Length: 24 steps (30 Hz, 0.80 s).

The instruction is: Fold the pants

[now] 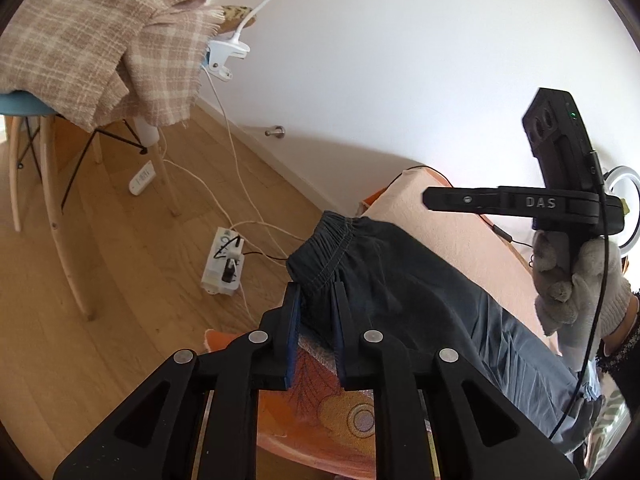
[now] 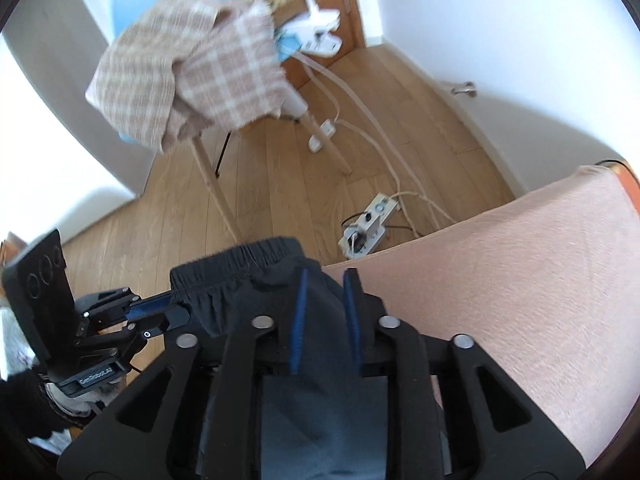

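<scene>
Counter (image 2: 520,280): covered with a peach cloth, dark pants (image 1: 400,280) spread across it, waistband at the edge over the wood floor.
Chair (image 1: 24,106): blue seat, well apart, draped with a plaid blanket (image 1: 92,52).
Left claw (image 1: 316,304): nearly closed, pinching the waistband corner.
Right claw (image 2: 324,284): slightly parted, pants fabric between its fingers; pads look clear of it.

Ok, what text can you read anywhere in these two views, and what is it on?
"DAS": on the right gripper, seen from the left wrist.
"GenRobot.AI", small and only roughly legible: on the left gripper, seen from the right wrist.
Power strip markings: too small to read.
</scene>
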Motion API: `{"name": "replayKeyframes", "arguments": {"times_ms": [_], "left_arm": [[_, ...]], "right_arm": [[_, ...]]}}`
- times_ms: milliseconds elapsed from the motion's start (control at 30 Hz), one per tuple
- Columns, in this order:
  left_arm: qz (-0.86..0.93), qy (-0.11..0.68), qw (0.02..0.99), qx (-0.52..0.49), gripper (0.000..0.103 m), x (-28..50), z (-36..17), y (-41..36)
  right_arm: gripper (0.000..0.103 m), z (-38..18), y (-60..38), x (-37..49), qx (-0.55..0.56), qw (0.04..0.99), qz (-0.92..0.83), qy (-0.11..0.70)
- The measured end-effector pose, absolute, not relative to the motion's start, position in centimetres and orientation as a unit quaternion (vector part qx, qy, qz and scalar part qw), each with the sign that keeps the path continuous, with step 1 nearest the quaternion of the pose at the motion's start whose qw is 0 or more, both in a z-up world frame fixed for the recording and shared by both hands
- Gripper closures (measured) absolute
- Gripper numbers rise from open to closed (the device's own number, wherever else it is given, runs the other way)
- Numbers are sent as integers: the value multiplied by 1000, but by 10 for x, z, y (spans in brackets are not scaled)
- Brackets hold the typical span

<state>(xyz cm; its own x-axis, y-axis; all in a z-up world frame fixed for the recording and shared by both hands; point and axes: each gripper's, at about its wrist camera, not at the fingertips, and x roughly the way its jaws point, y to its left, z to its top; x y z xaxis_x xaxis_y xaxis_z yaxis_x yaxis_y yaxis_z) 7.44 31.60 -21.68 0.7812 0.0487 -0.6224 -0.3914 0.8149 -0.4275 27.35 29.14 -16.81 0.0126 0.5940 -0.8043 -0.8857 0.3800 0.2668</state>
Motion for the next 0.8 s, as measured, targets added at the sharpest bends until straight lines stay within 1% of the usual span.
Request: {"name": "replayKeyframes", "arguments": {"times_ms": [33, 67, 167, 200, 267, 367, 467, 667, 700, 767, 800], "left_arm": [[125, 305, 904, -272, 88, 73, -212, 316], [127, 304, 906, -267, 84, 71, -207, 315], [118, 295, 911, -261, 74, 68, -188, 312], [113, 291, 915, -256, 73, 68, -180, 309], [98, 284, 922, -246, 72, 70, -164, 299], [63, 272, 934, -222, 72, 74, -142, 277], [23, 260, 946, -191, 72, 79, -123, 247], [-72, 274, 941, -184, 71, 97, -93, 187], [-87, 279, 939, -183, 63, 101, -89, 176], [-120, 285, 934, -177, 51, 109, -80, 151], [-136, 286, 933, -172, 51, 111, -77, 137]], "right_arm": [[72, -160, 281, 274, -148, 700, 531, 454], [68, -151, 269, 275, -136, 710, 525, 449], [61, -126, 229, 269, -113, 740, 497, 438], [59, -117, 212, 265, -104, 749, 492, 432], [48, -101, 177, 253, -94, 772, 473, 414], [39, -77, 120, 234, -75, 806, 439, 389], [33, -61, 67, 217, -45, 832, 405, 376], [30, -48, -37, 173, -20, 879, 314, 358], [29, -48, -54, 165, -15, 884, 303, 357], [25, -49, -93, 147, -5, 895, 272, 354], [24, -51, -111, 139, -1, 899, 258, 354]]}}
